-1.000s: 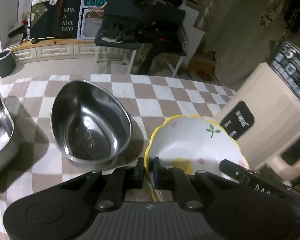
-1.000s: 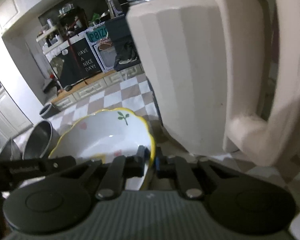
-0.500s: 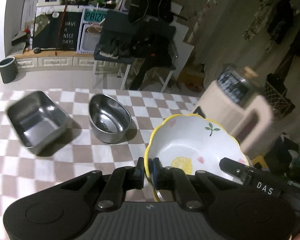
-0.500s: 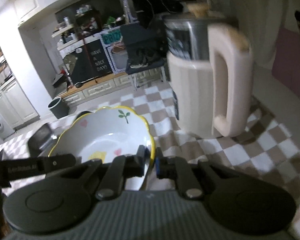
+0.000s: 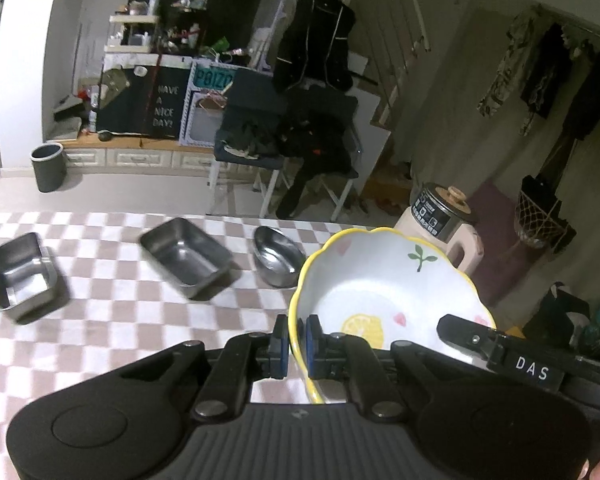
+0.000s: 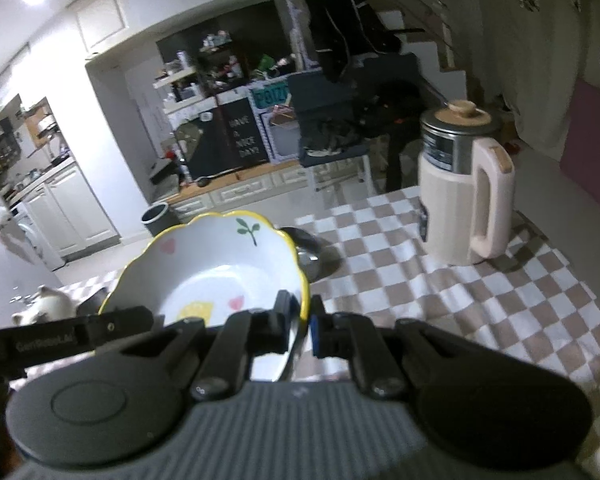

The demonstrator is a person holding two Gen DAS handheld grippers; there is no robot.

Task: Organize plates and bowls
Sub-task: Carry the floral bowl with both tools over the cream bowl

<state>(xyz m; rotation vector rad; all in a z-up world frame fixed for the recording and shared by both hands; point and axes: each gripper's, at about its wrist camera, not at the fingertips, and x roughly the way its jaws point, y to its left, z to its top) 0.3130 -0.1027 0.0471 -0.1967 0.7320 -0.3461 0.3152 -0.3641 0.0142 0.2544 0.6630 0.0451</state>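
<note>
A white ceramic bowl (image 5: 384,284) with a wavy yellow rim and a lemon print is held in the air above the checkered table (image 5: 112,320). My left gripper (image 5: 294,344) is shut on its left rim. My right gripper (image 6: 300,320) is shut on its right rim, where the bowl (image 6: 216,272) also shows. An oval steel bowl (image 5: 278,256) and two rectangular steel trays (image 5: 186,256) (image 5: 20,274) sit on the table below.
A cream jug (image 6: 464,192) with a steel lid stands at the table's right side. A small white teapot (image 6: 44,308) sits at the left. A chair piled with dark clothes (image 5: 288,132) stands beyond the far edge.
Both grippers have lifted the bowl well up and back from the table. The steel bowl and the jug now look much smaller, and the two steel trays have come into view.
</note>
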